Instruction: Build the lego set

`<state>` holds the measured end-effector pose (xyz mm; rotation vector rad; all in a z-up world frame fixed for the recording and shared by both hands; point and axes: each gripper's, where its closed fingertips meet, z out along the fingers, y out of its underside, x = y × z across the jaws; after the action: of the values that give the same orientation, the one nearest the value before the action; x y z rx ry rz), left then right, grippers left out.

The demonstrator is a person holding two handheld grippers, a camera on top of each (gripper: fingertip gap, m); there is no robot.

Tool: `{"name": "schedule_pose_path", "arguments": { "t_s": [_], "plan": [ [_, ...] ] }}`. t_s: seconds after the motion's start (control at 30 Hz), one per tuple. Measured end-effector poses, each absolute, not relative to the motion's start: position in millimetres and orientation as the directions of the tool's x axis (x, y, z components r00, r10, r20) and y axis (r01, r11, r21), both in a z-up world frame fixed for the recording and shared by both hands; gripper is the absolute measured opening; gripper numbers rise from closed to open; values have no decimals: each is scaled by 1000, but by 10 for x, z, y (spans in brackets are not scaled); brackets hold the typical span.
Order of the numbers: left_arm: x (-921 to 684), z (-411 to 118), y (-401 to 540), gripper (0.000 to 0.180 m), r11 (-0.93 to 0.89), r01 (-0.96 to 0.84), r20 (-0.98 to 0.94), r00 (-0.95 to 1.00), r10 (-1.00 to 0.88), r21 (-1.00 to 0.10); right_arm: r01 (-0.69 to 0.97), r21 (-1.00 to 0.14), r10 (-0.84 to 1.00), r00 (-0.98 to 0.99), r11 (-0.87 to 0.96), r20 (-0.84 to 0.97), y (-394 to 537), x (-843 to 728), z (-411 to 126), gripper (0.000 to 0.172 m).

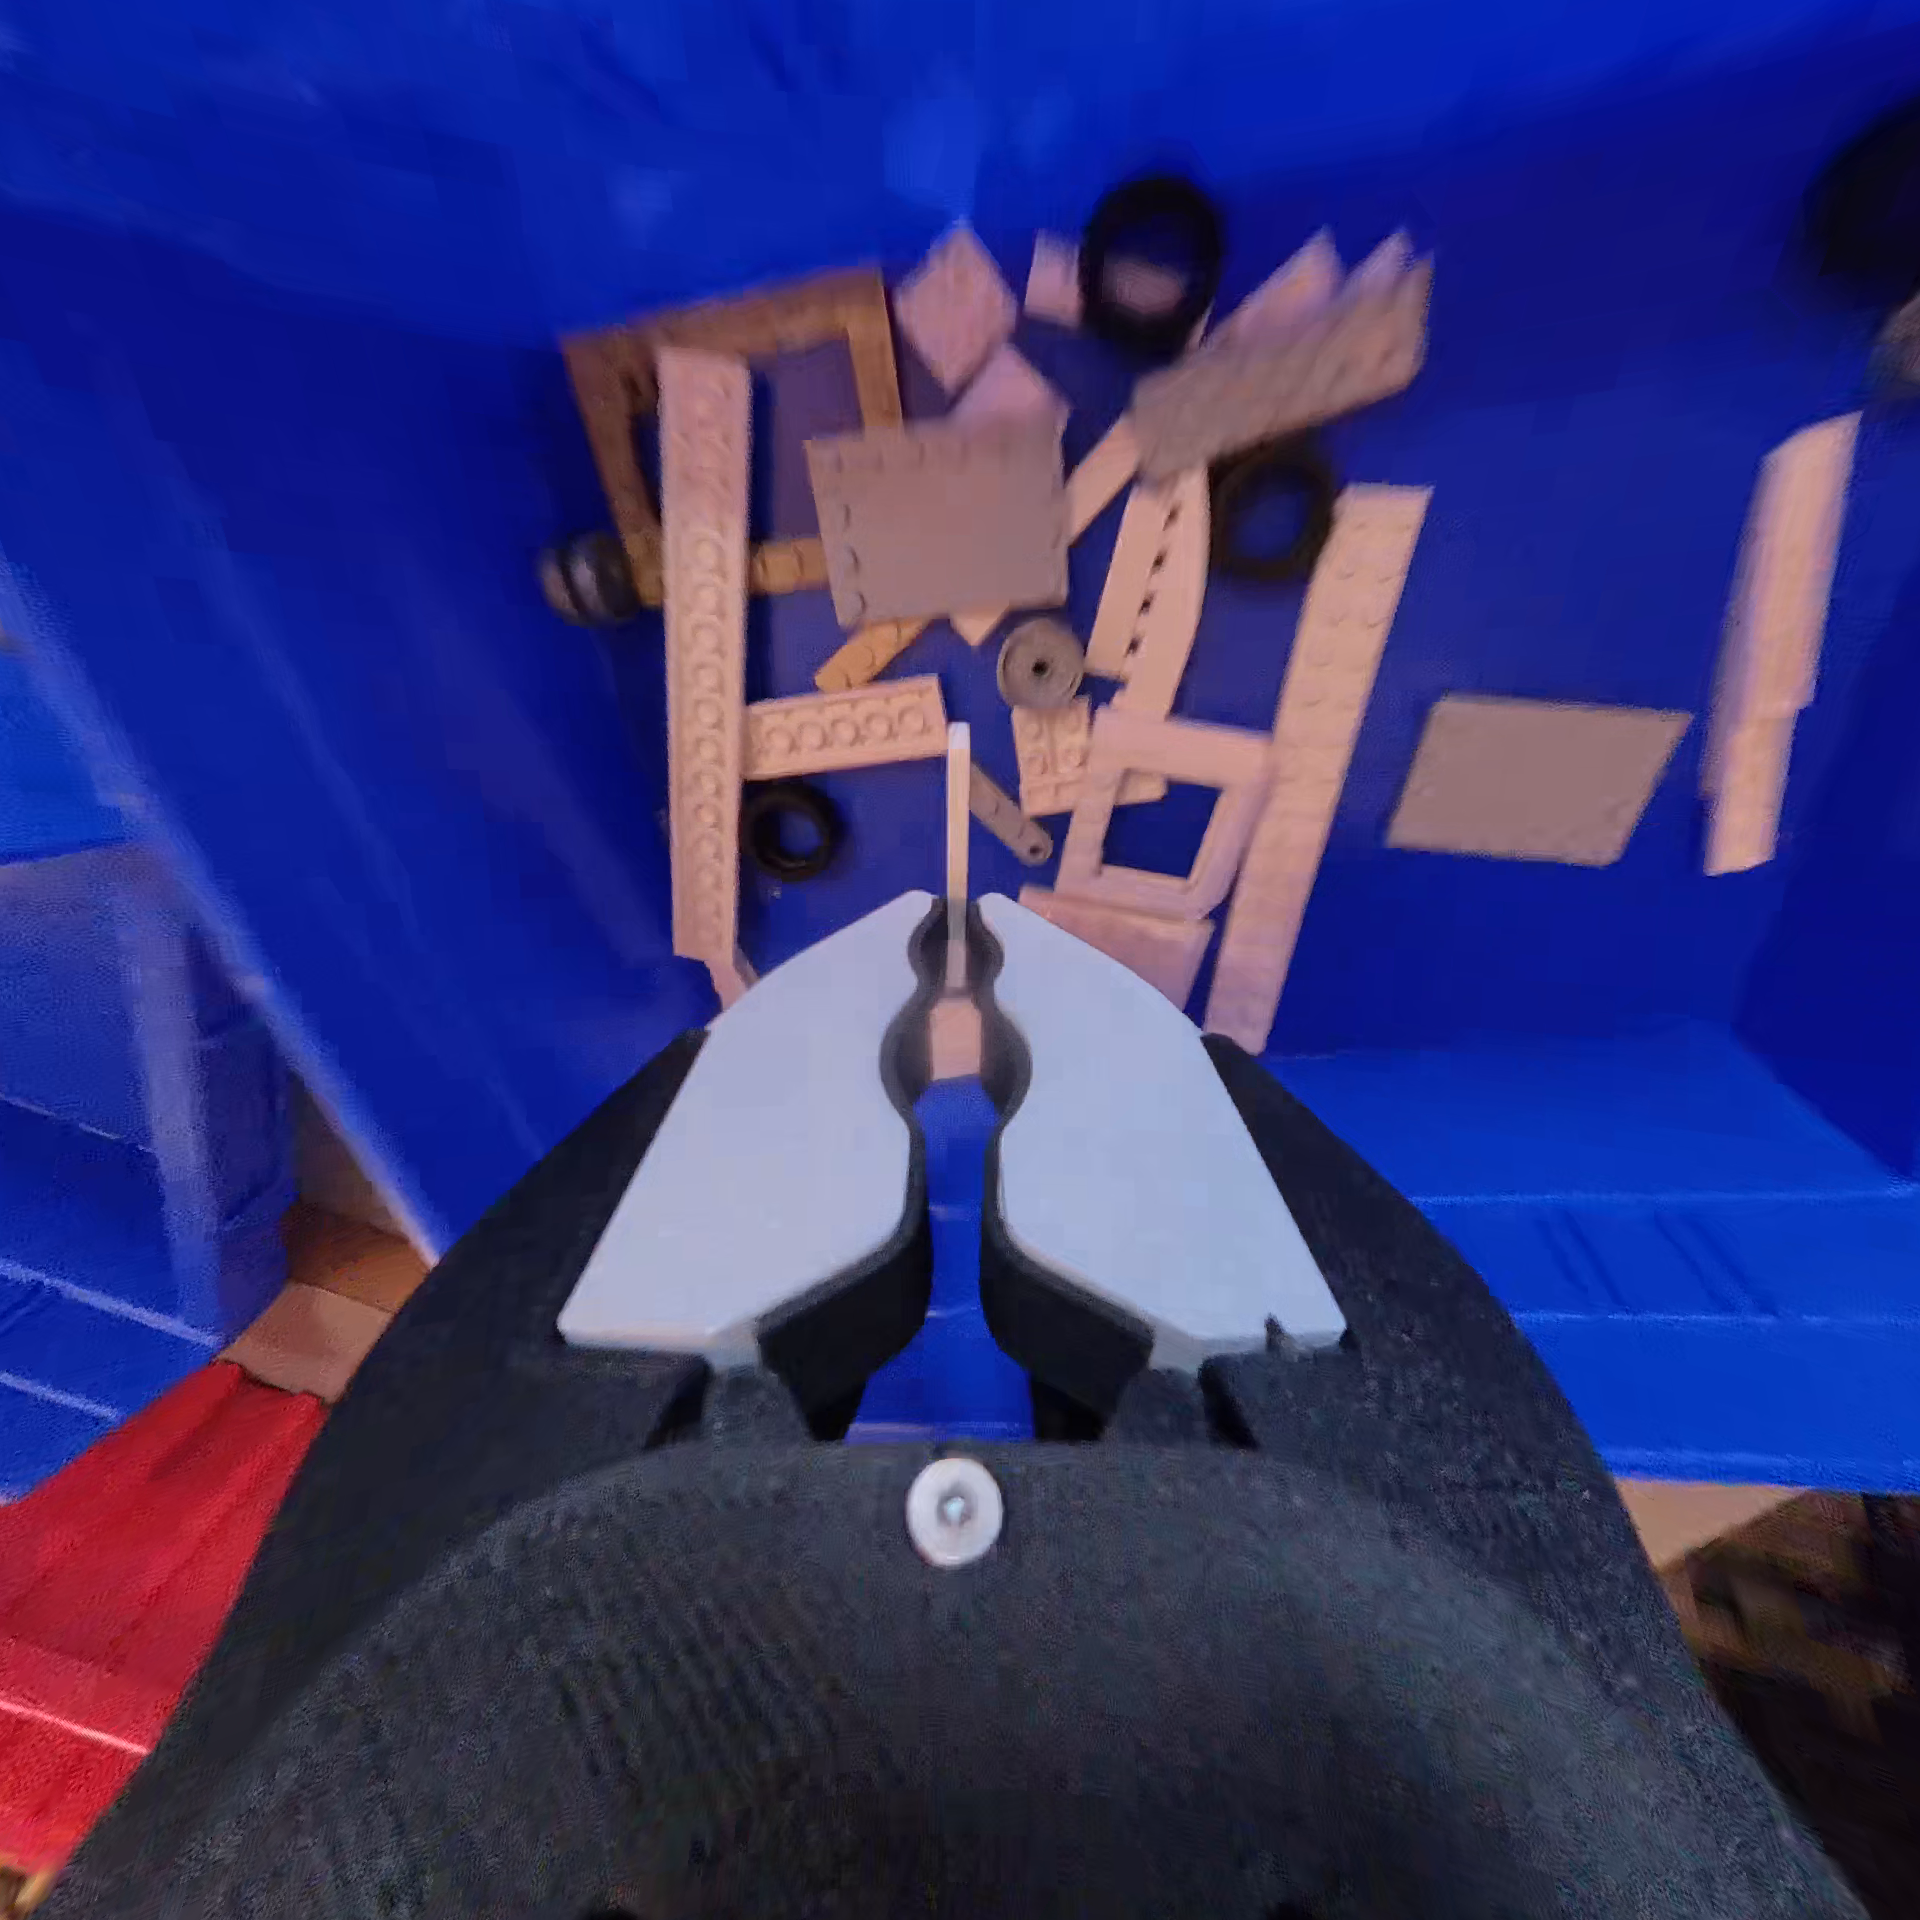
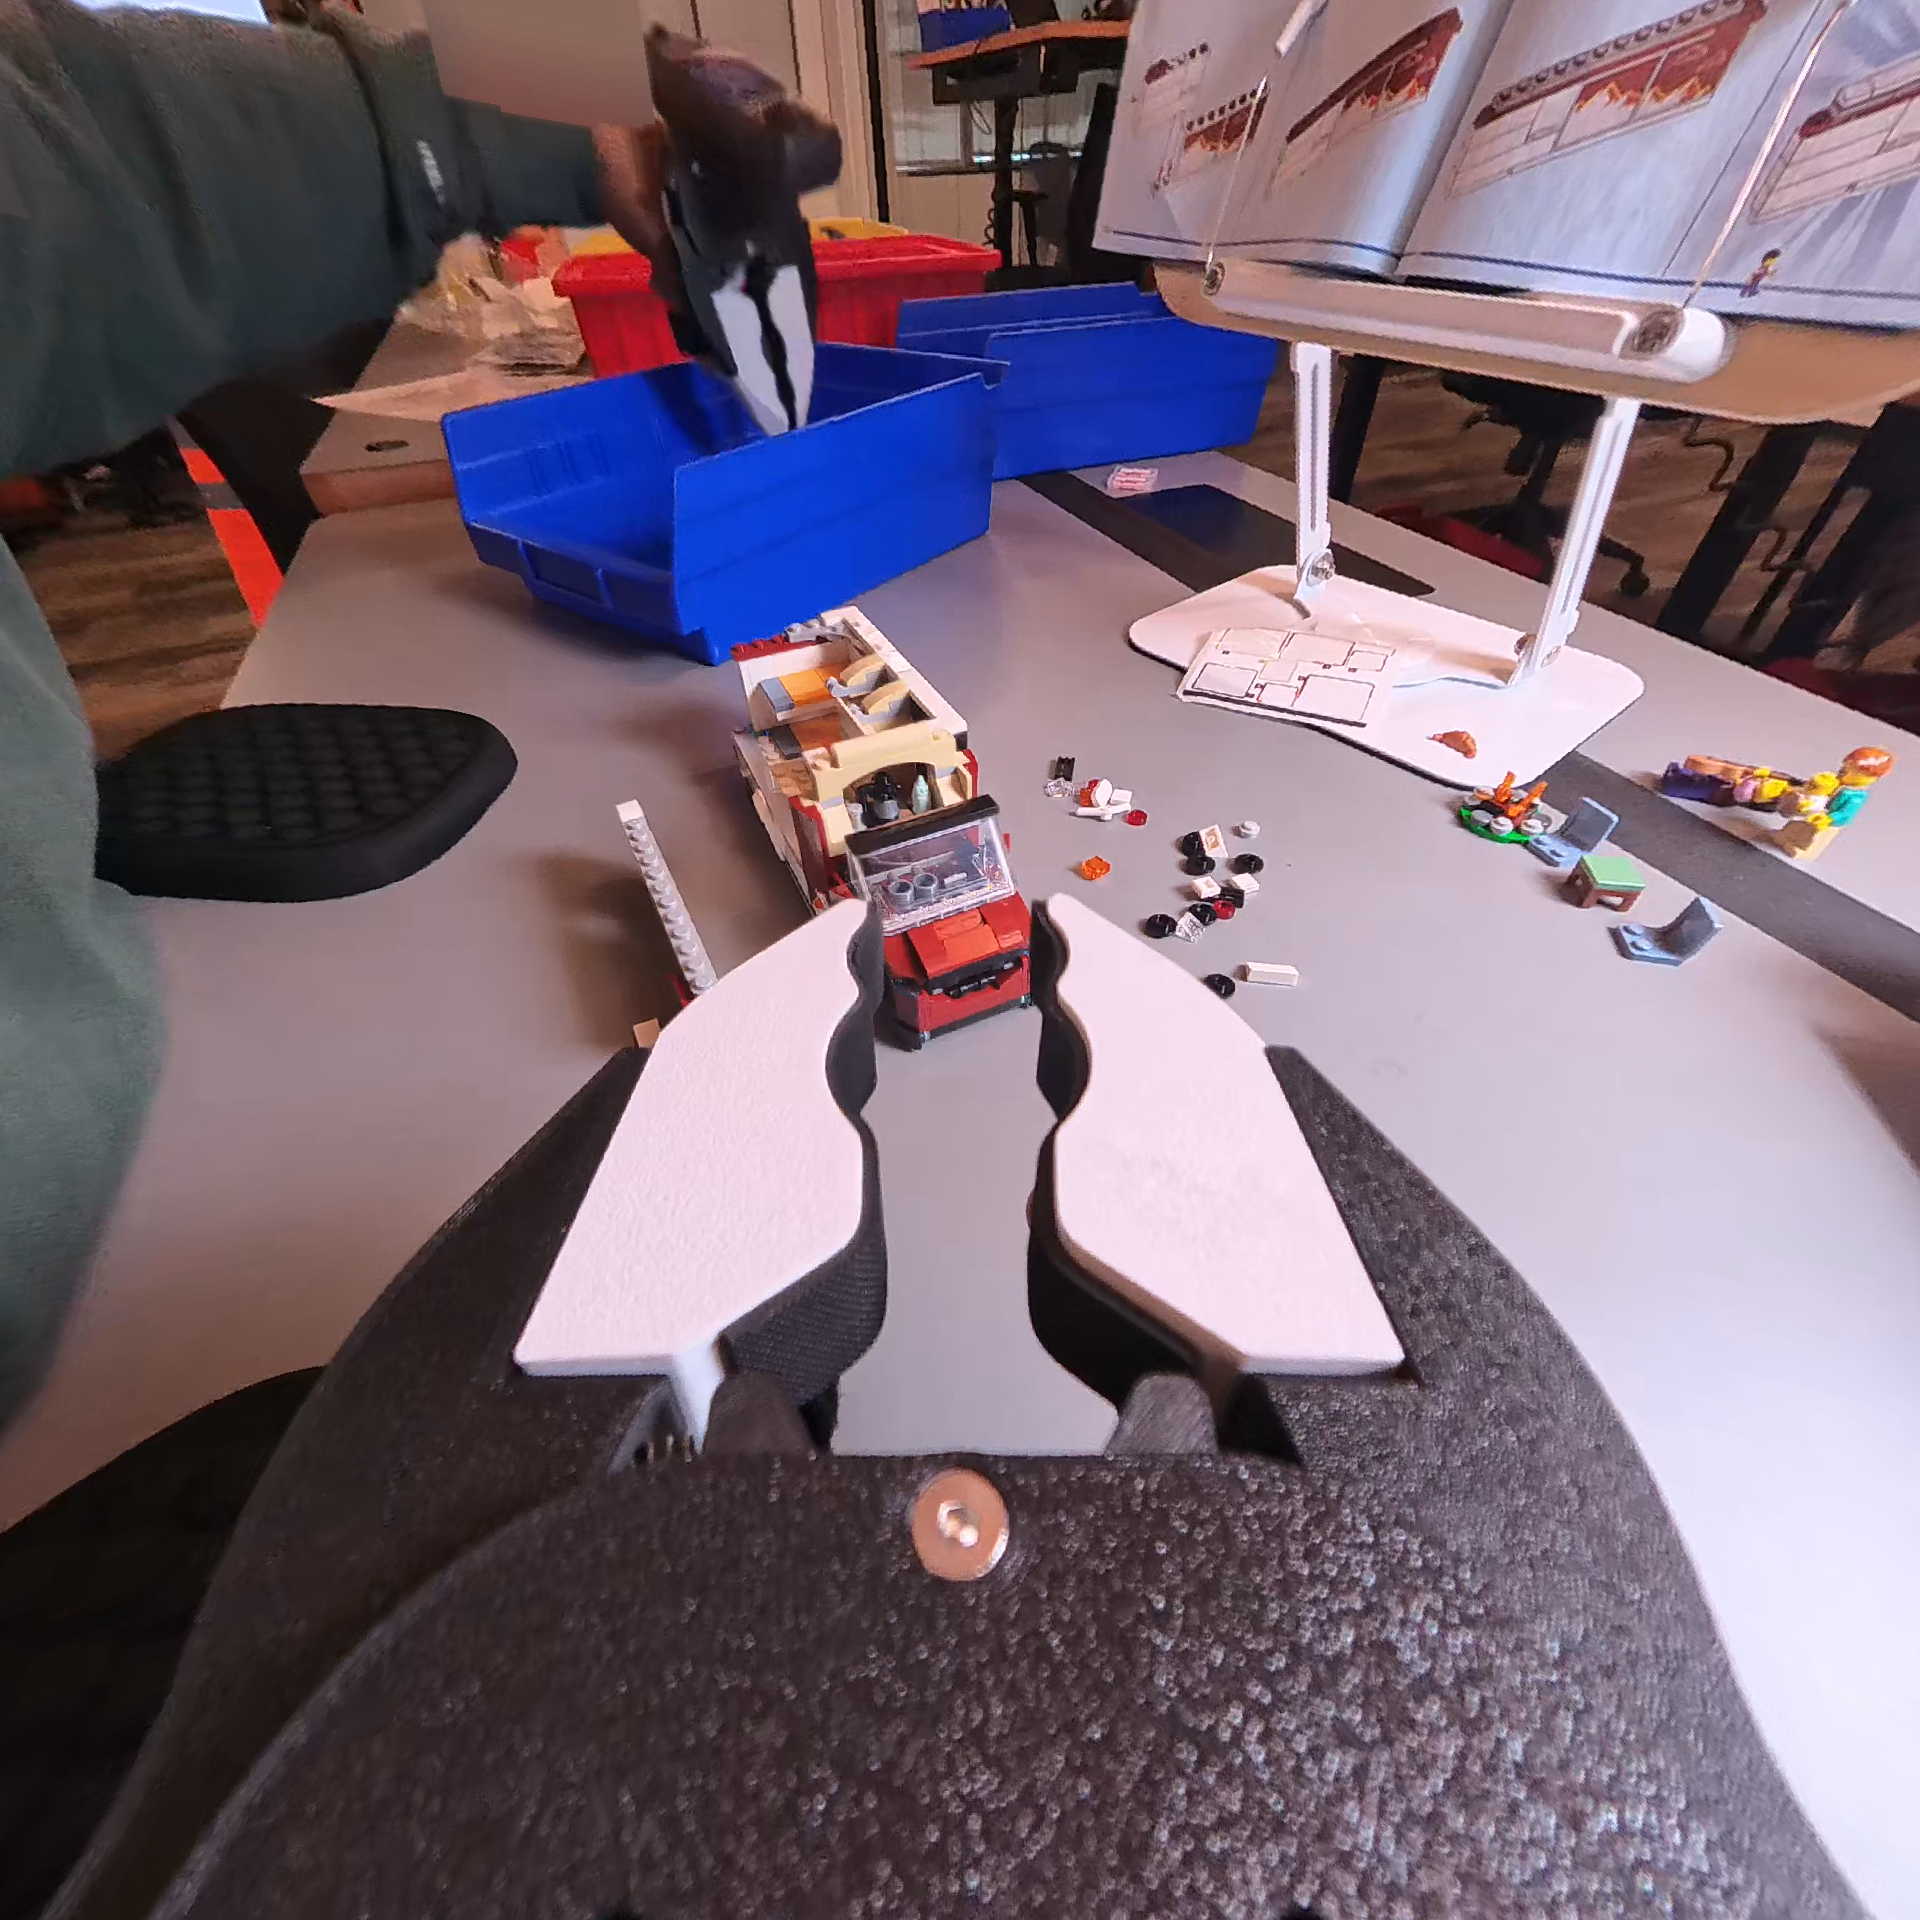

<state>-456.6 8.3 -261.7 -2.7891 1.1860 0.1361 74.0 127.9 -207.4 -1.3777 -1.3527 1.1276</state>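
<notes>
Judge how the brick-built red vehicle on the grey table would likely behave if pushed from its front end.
The red vehicle is long and low, so it would probably slide or roll rather than tip. Its open top shows many small loose-looking pieces, so parts may pop off. The right tongs stand open at its red nose.

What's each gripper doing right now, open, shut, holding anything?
Left gripper: shut on a thin white plate, edge-on, above the blue bin.
Right gripper: open, holding nothing, around the red brick vehicle.
</notes>
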Motion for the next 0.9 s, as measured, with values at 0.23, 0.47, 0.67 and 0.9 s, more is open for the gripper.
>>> {"name": "schedule_pose_path", "arguments": {
  "t_s": [0.23,0.47,0.67,0.9],
  "plan": [
    [-3051,-1773,94,3,-542,-610,-70,699,-712,-578,229,-968,994,-56,105,94,1023,579,-2047,27],
    [-911,-1886,-312,3,-498,-353,339,425,-839,-792,257,-922,949,-202,289,241,524,302,-2127,34],
    [78,-2210,-245,3,-654,-241,626,191,-756,-717,206,-900,891,-339,384,303,128,232,-2055,37],
    [271,-2280,-205,3,-716,-289,721,109,-684,-636,211,-879,858,-401,427,320,-7,299,-2053,39]
  ]
}}
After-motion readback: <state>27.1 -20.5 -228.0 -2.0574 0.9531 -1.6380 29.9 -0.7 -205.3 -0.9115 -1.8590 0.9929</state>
